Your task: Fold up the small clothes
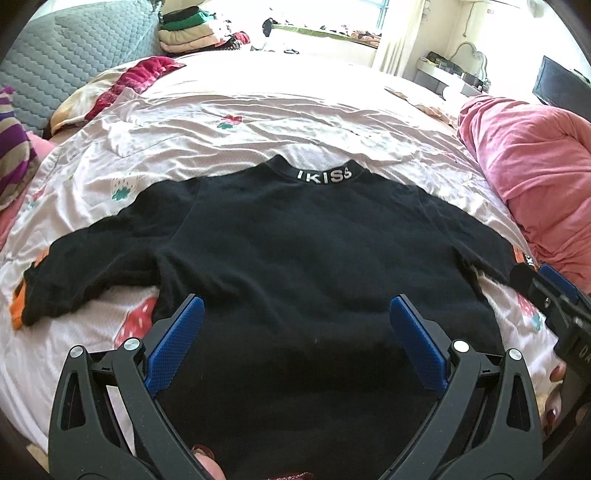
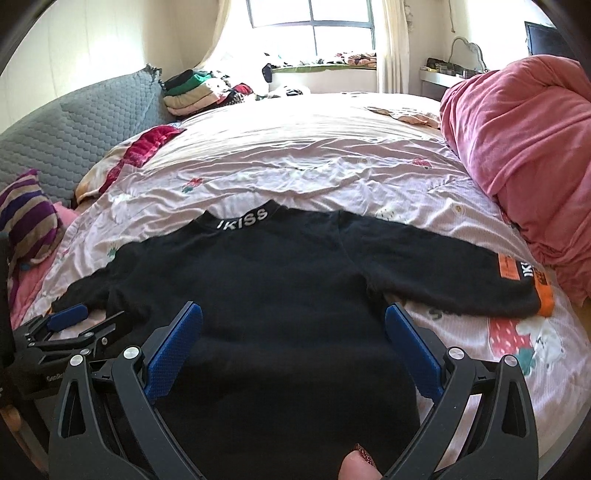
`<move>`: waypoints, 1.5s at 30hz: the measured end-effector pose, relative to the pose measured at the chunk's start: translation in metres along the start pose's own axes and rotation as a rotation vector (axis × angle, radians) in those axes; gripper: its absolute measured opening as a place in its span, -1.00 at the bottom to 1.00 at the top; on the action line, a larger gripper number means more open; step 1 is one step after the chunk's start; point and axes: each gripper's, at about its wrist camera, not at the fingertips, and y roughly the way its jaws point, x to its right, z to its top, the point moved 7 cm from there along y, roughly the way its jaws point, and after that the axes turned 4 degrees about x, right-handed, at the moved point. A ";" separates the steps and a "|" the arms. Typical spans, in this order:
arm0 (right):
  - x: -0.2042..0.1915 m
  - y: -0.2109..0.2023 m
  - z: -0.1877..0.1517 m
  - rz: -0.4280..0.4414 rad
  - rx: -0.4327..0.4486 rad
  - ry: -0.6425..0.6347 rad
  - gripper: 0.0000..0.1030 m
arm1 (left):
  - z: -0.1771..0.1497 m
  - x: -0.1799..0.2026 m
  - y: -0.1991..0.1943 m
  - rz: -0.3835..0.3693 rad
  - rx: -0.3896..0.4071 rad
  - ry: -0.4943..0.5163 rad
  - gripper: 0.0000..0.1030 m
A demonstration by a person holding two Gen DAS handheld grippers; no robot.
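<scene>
A black top (image 1: 303, 258) lies flat on the bed, collar away and sleeves spread, its lower body just under the left gripper (image 1: 297, 306) and the right gripper (image 2: 293, 314), both with fingers wide apart and holding nothing. It rests on a wrinkled pale pink sheet (image 1: 229, 110) printed with strawberries, beside a heaped pink quilt (image 2: 524, 147). Folded clothes (image 2: 192, 92) are stacked near a sunlit window (image 2: 314, 22).

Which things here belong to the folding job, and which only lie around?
For the job:
- black sweatshirt, spread flat
- left gripper, open
- right gripper, open
- bed sheet beneath it

Only lying around:
- pink blanket
- striped pillow
- stack of folded clothes
- red cloth
</scene>
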 end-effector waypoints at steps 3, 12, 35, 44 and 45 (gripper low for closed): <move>0.011 0.008 0.018 -0.015 0.015 0.023 0.92 | 0.009 -0.004 0.008 0.010 -0.002 -0.009 0.83; 0.056 0.035 0.051 -0.076 0.037 0.092 0.92 | 0.034 -0.007 0.037 0.018 -0.015 -0.030 0.83; 0.180 0.063 0.017 -0.268 -0.012 0.328 0.92 | 0.031 0.048 0.107 -0.035 -0.096 0.016 0.83; 0.227 0.058 -0.004 -0.342 -0.013 0.487 0.92 | 0.025 0.062 0.129 -0.029 -0.132 0.048 0.83; 0.234 0.057 -0.008 -0.360 -0.015 0.512 0.92 | 0.025 0.064 0.131 -0.031 -0.134 0.049 0.83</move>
